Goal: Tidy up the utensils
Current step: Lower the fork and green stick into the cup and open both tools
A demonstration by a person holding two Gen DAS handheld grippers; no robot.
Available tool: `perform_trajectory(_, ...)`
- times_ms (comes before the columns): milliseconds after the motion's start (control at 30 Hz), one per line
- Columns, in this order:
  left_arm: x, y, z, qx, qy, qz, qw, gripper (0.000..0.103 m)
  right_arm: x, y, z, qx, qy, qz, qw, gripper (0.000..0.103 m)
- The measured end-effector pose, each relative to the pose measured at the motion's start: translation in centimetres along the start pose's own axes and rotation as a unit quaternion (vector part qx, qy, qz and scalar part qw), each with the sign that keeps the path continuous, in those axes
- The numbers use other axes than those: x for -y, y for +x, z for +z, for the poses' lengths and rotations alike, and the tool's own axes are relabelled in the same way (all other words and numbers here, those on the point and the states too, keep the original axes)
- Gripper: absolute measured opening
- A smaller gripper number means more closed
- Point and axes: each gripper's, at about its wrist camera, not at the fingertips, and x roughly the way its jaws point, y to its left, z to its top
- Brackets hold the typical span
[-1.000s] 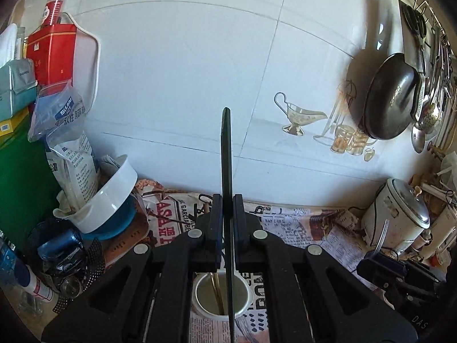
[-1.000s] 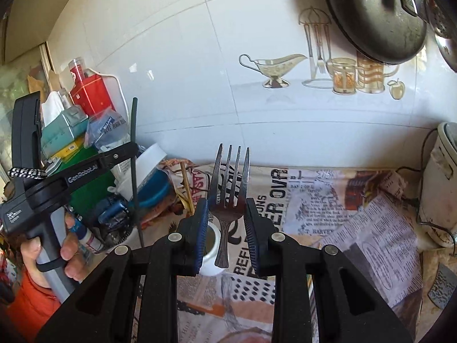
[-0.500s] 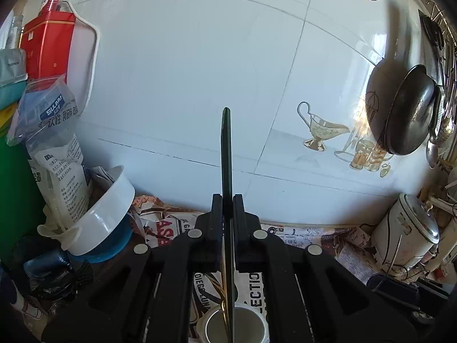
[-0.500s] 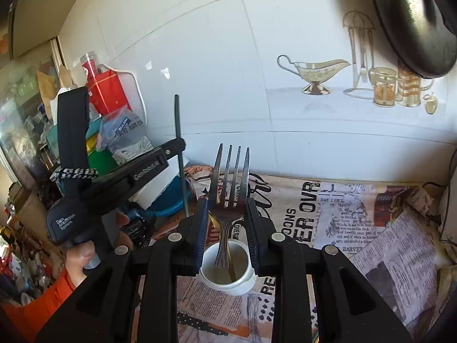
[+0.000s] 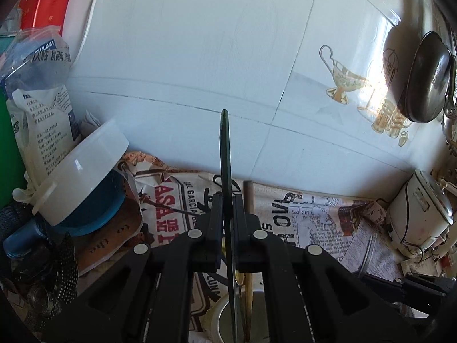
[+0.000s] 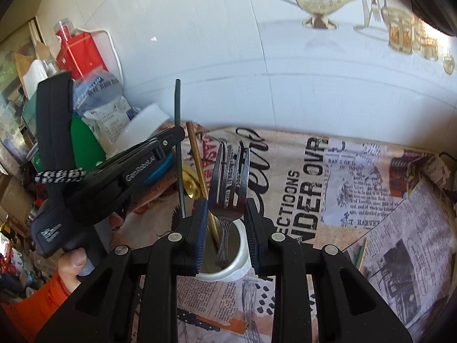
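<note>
Where the bottom of the right wrist view is filled by black linkage, the right claw [image 6: 225,217] stands narrowly parted around a steel fork [image 6: 228,183]; the pads sit at the fork's shoulders, though whether they actually press on it cannot be told. The fork's long axis runs upright, tines at frame centre, handle end already inside the white cup [image 6: 228,268] directly below the claw. A gold utensil [image 6: 200,171] leans in the same cup, slanting toward upper left.

Just left of the cup, at centre left of that view, the left claw [image 6: 178,140] is clamped on a thin dark green utensil [image 6: 178,143], also upright, its lower end beside the cup's left rim rather than clearly inside. A hand [image 6: 71,265] at lower left grips that tool's handle.

In the left wrist view the same green utensil [image 5: 227,185] rises edge-on through frame centre, and the cup's rim [image 5: 220,308] lies at bottom centre, right under it.

Judged from this, both pieces need only a straight drop; the fork is the nearer to seated. Beyond, newspaper covers the table [image 6: 357,185] up to the tiled wall [image 5: 200,57].
</note>
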Motion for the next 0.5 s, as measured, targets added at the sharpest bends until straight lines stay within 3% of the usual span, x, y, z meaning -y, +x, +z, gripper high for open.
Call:
perform_trajectory(367,0.0,-0.8,-2.8,-0.064,0.006,-0.004,0.9980,0.004,0.8,2.8,-0.5,-0.047,0.006,-0.004,0.999,0.023)
perform_trajectory(500,-0.2,-1.2,-3.1,-0.075,0.004,0.013,0.9971,0.004,0.7,3.2,-0.7,-0.057,0.000,-0.007,0.998,0.023)
